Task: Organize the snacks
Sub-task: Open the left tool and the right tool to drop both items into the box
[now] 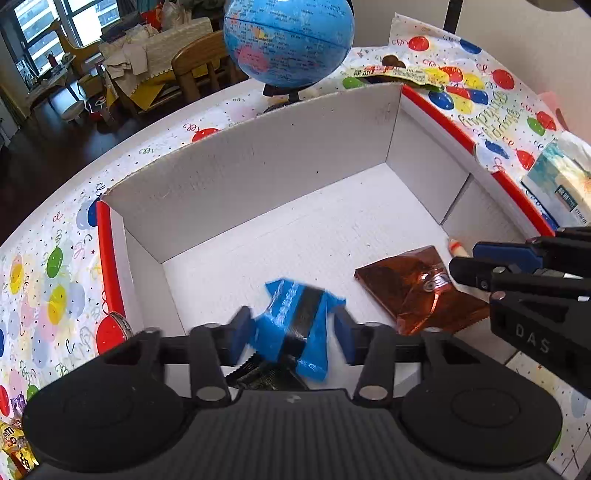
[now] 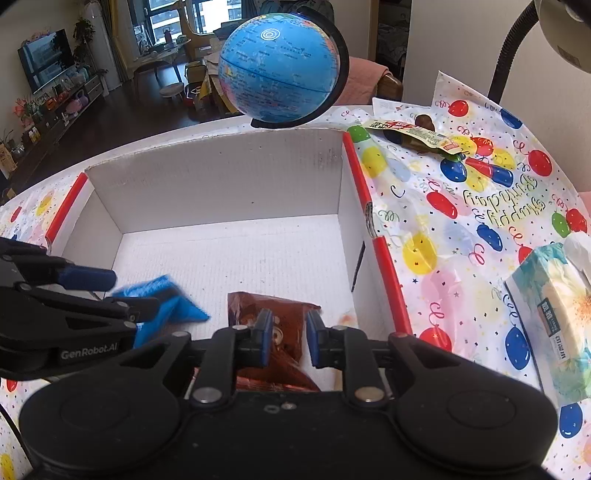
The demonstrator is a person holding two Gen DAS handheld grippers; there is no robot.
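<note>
My left gripper (image 1: 293,330) jaws look parted around the soft, slippery blue packet (image 1: 295,325); right gripper (image 2: 287,338) jaws stand narrow, empty, above the crinkly brown packet (image 2: 275,332).

Soft, even daylight fills both views, with bright windows (image 1: 44,33) at the far left washing out to near white. The white box (image 1: 258,173) is evenly lit, its inner walls only faintly shaded. Fisheye distortion bends the worktop (image 2: 461,229) edge into an arc and darkens the corners. The blue packet (image 1: 295,325) is smeared by motion blur in both views; the orange-brown packet (image 1: 413,288) carries small glints of glare.
</note>
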